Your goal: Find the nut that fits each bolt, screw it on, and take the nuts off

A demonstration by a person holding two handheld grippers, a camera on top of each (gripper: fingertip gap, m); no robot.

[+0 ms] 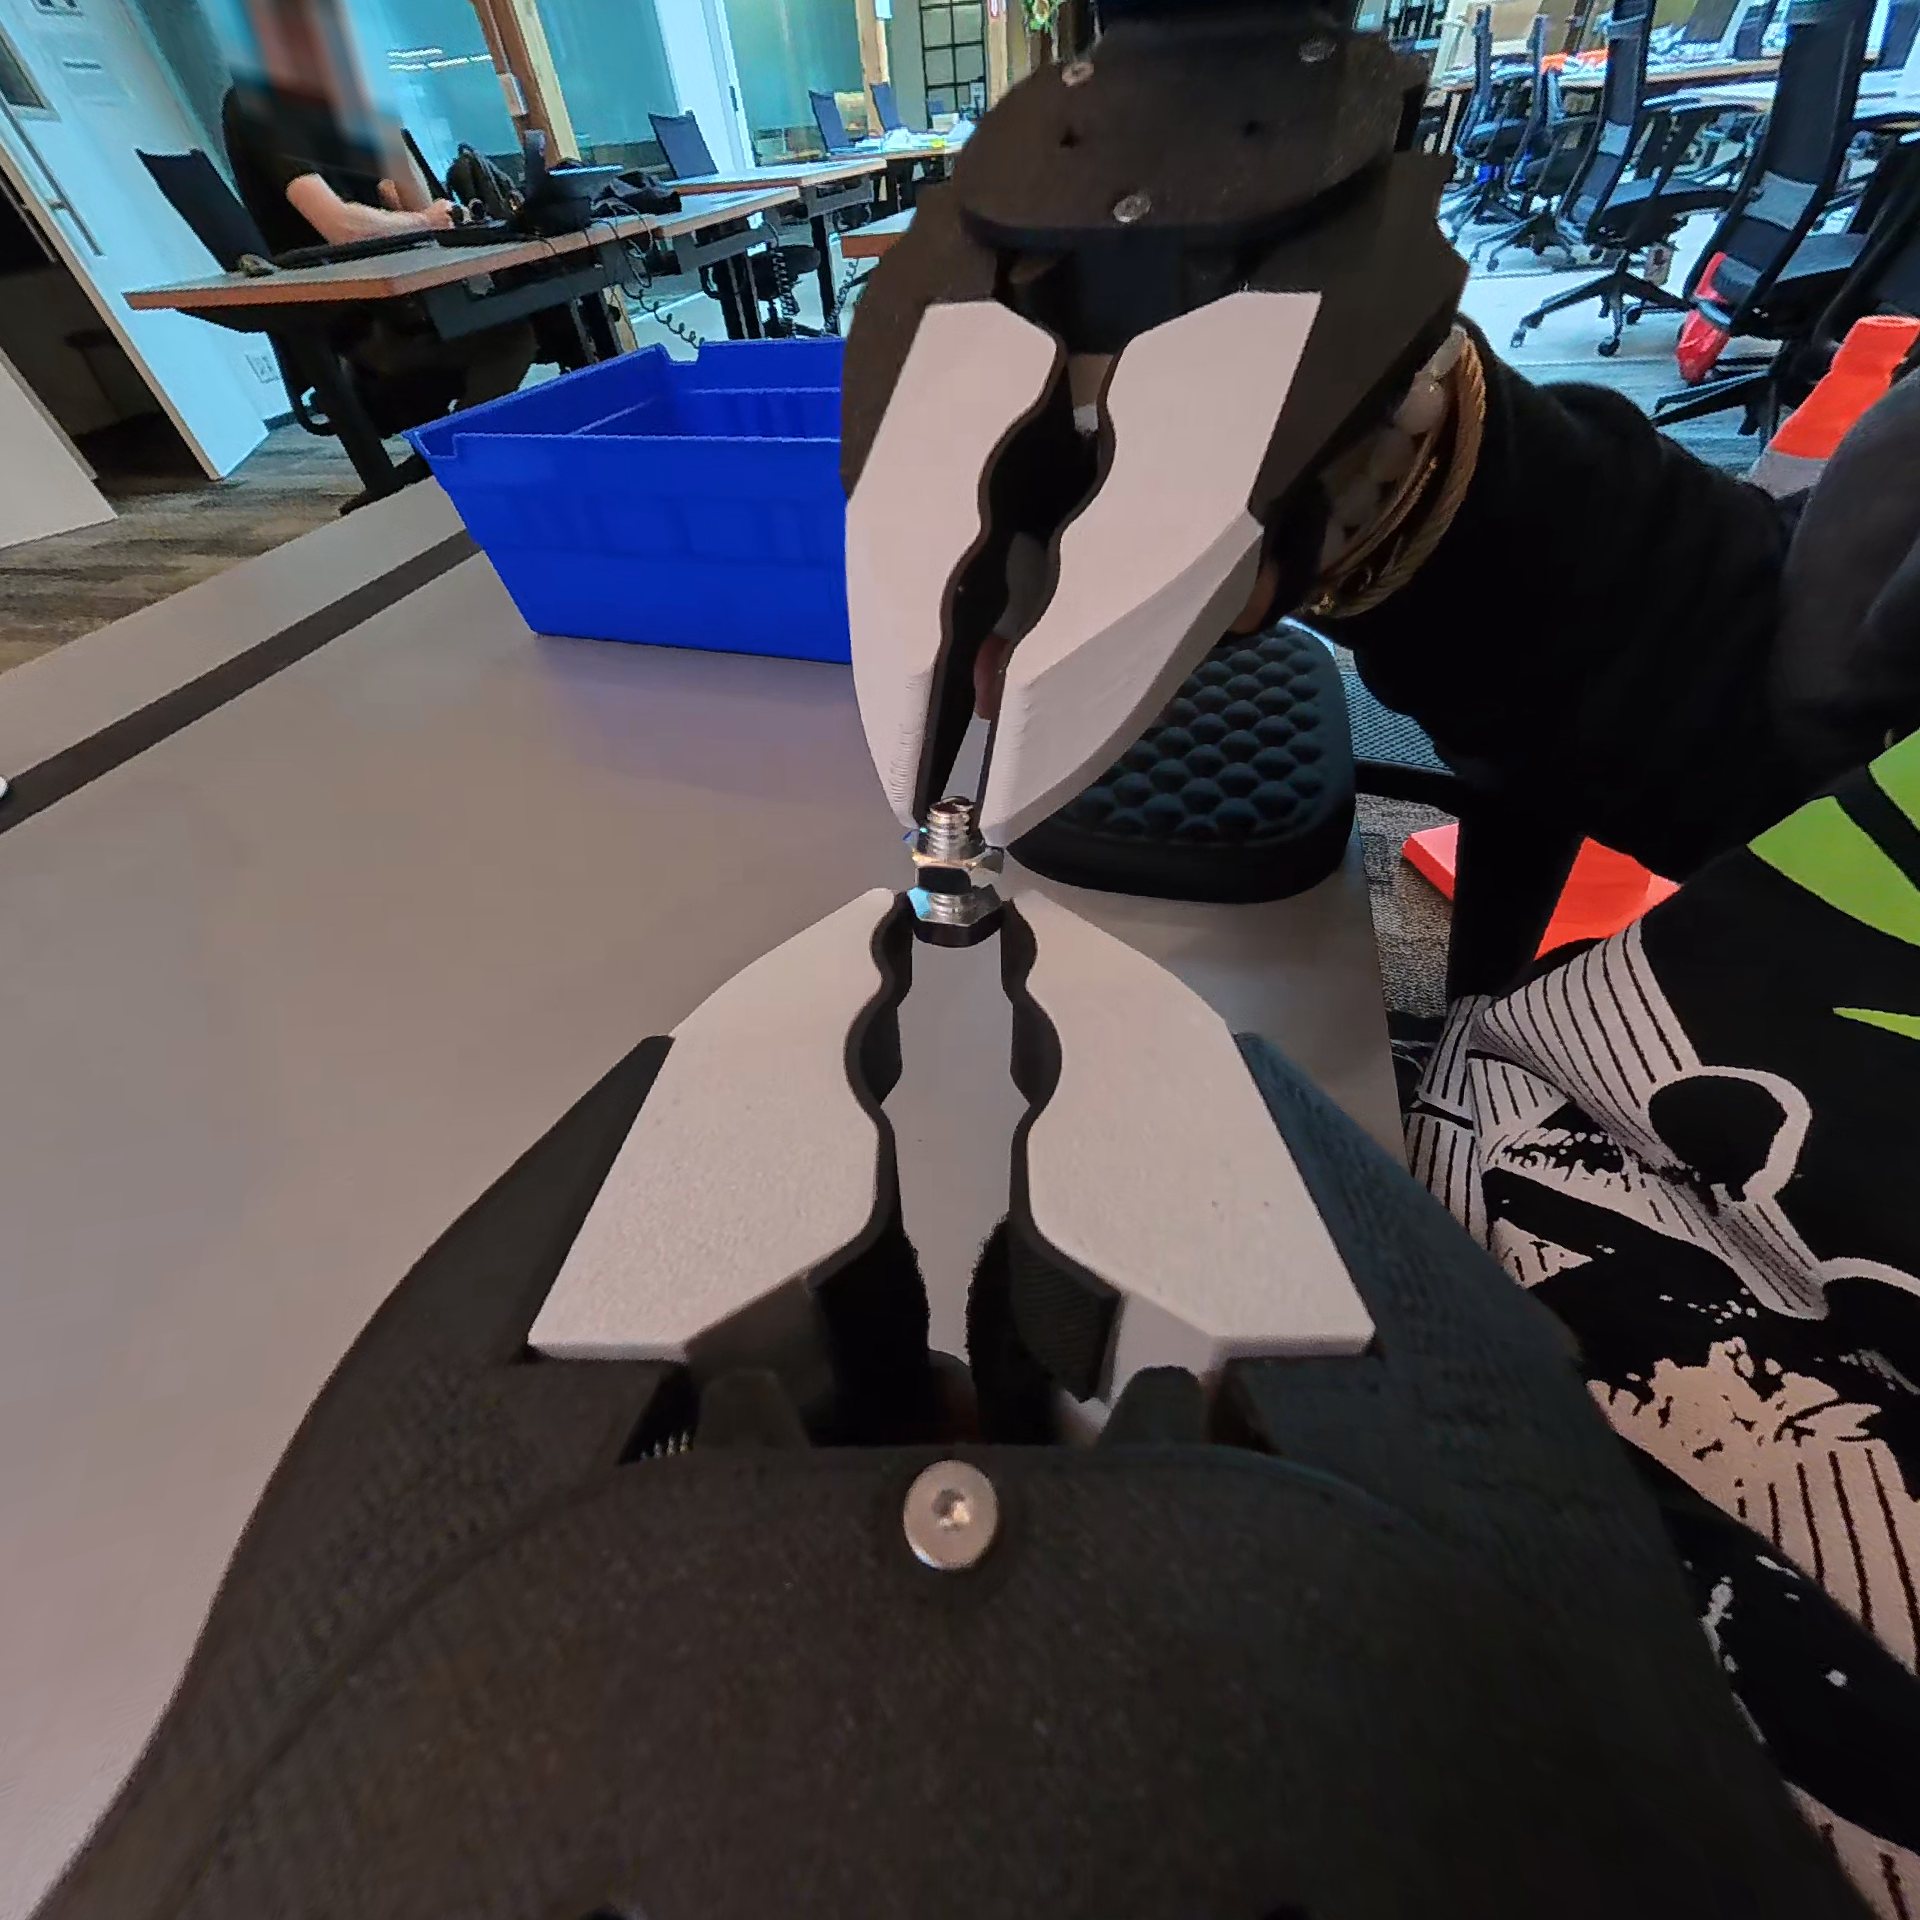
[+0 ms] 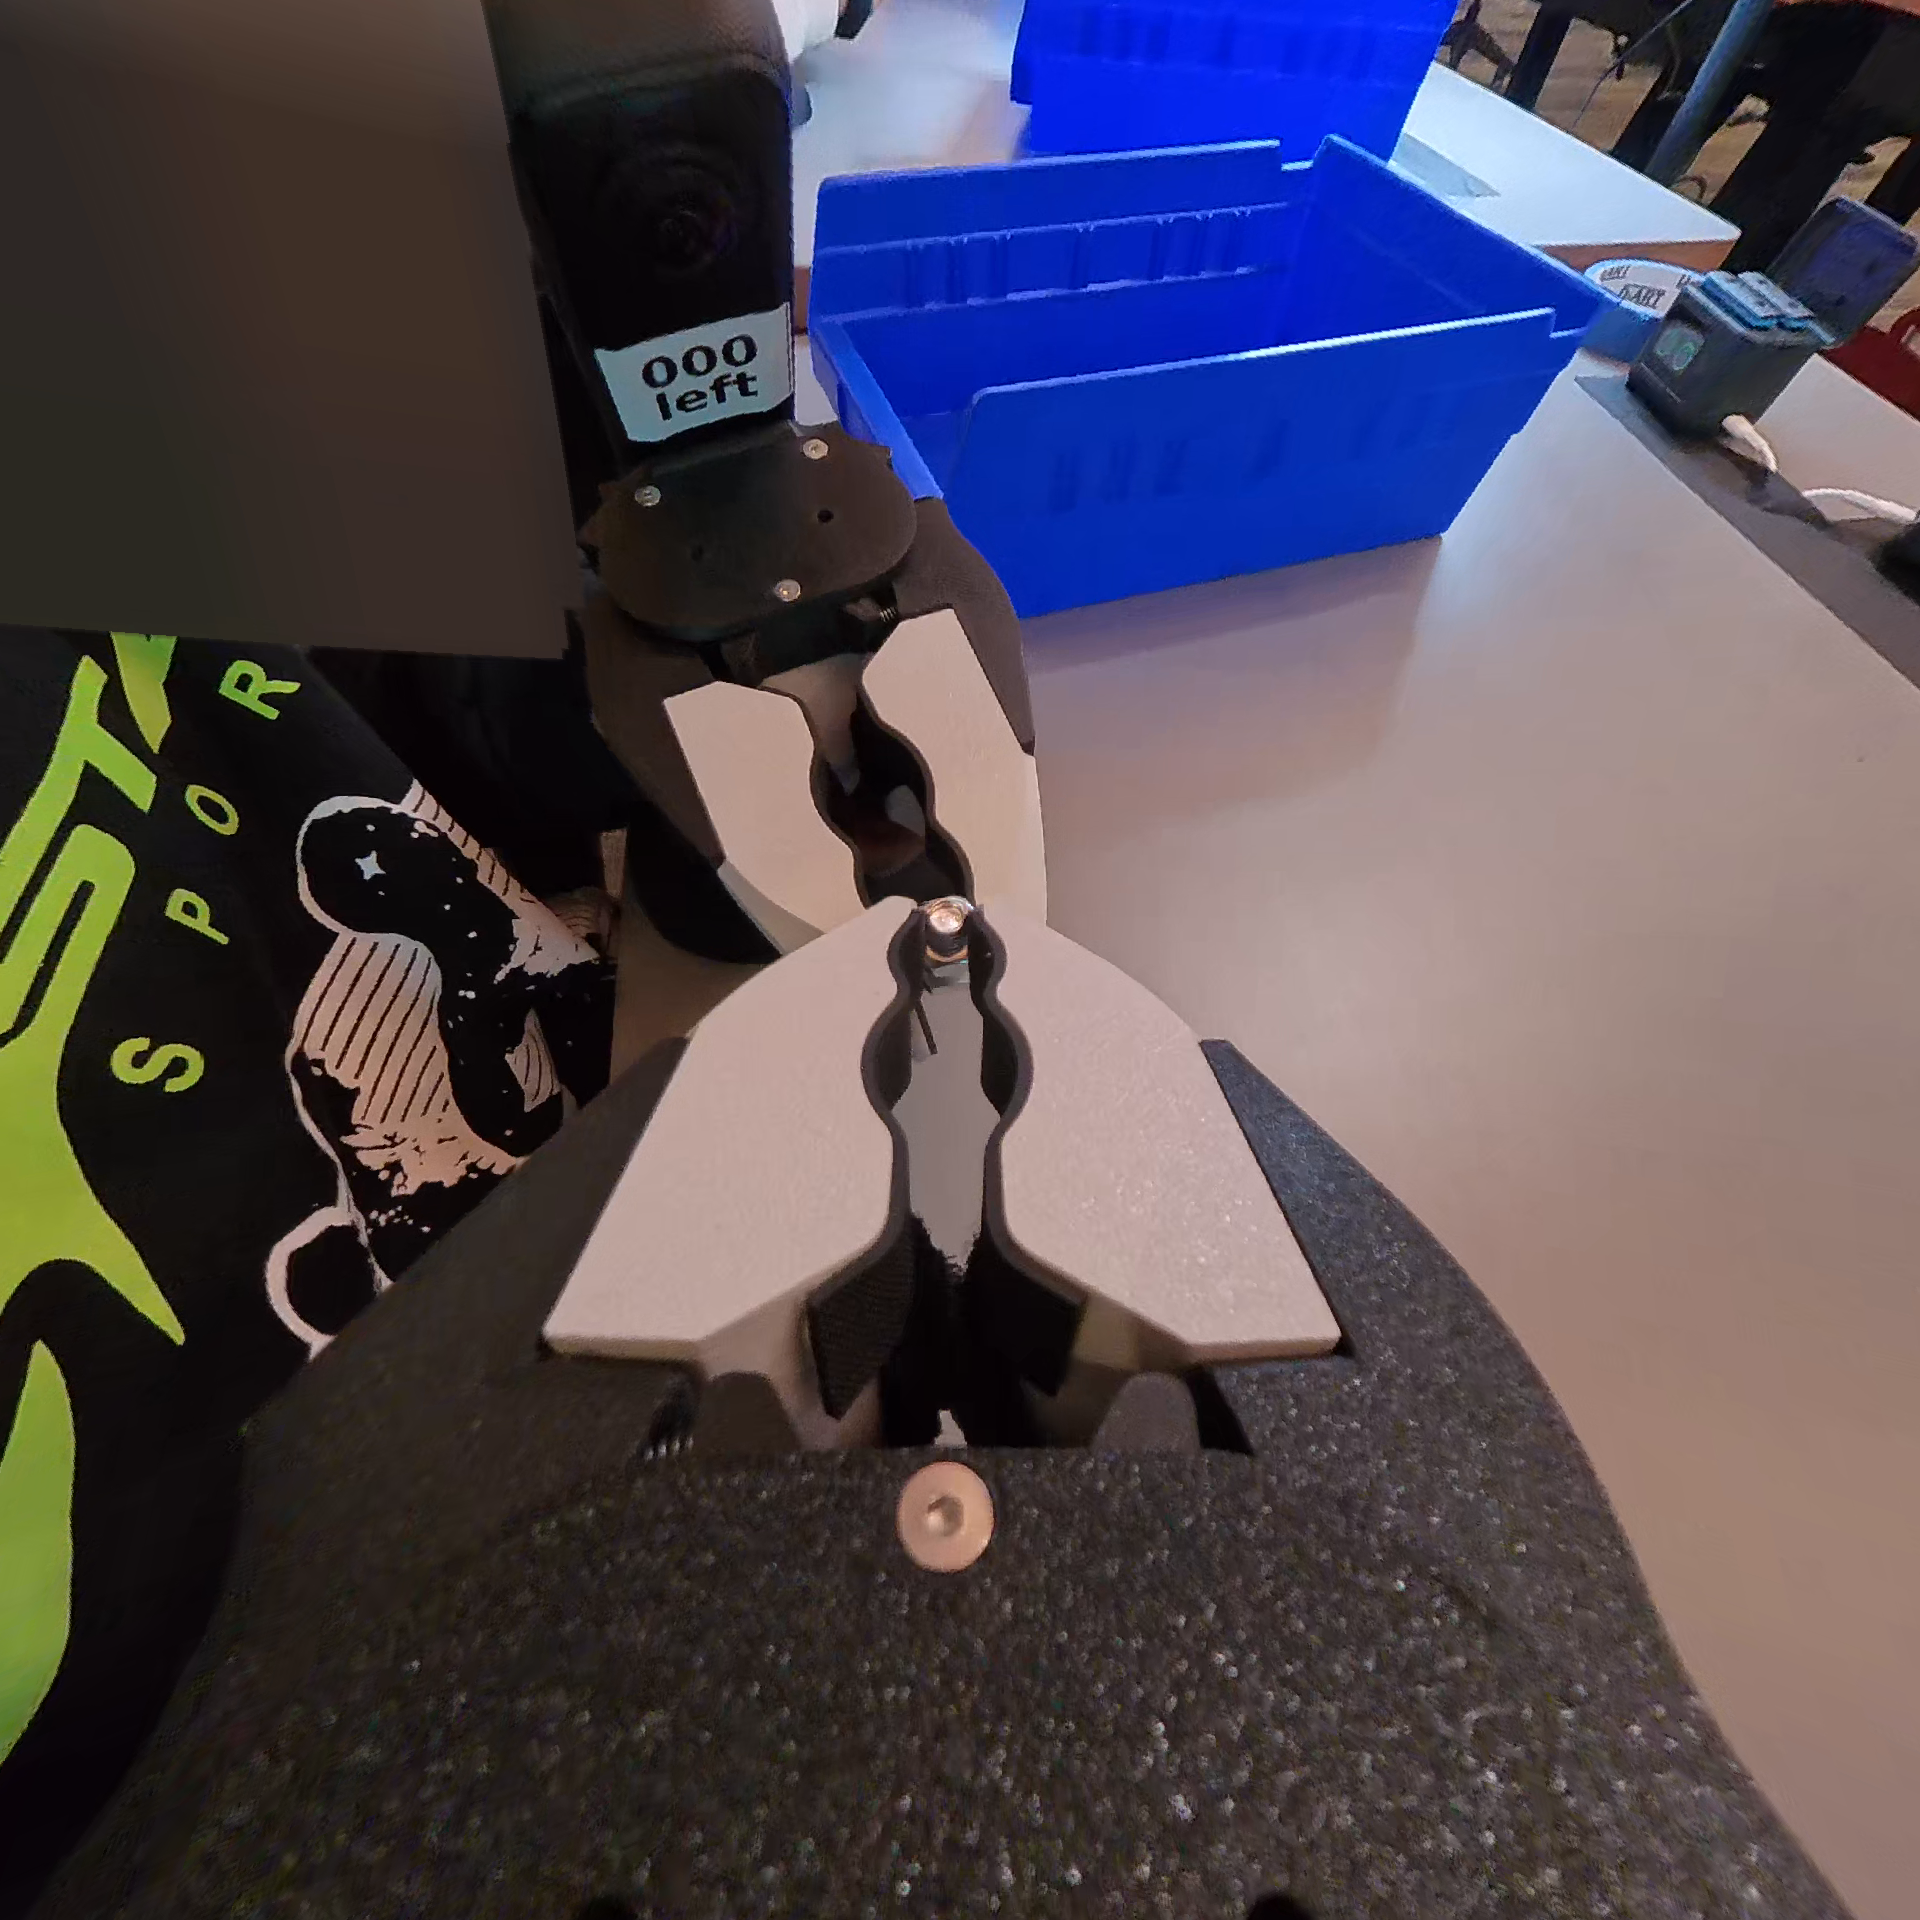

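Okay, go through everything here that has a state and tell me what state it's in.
Left gripper: shut on the bolt's head.
Right gripper: shut on the bolt's threaded end.
Bolt: held in the air between both grippers.
Nut: threaded on the bolt, near the head.
Blue bin: on the table, looks empty.

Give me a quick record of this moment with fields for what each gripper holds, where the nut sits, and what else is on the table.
left gripper: shut on the bolt's head end
right gripper: shut at the bolt's threaded tip
bolt: held in the air between both grippers, above the table edge
nut: threaded on the bolt, partway along, close to the head
table: grey
bin: blue, open top, no bolts or nuts visible inside
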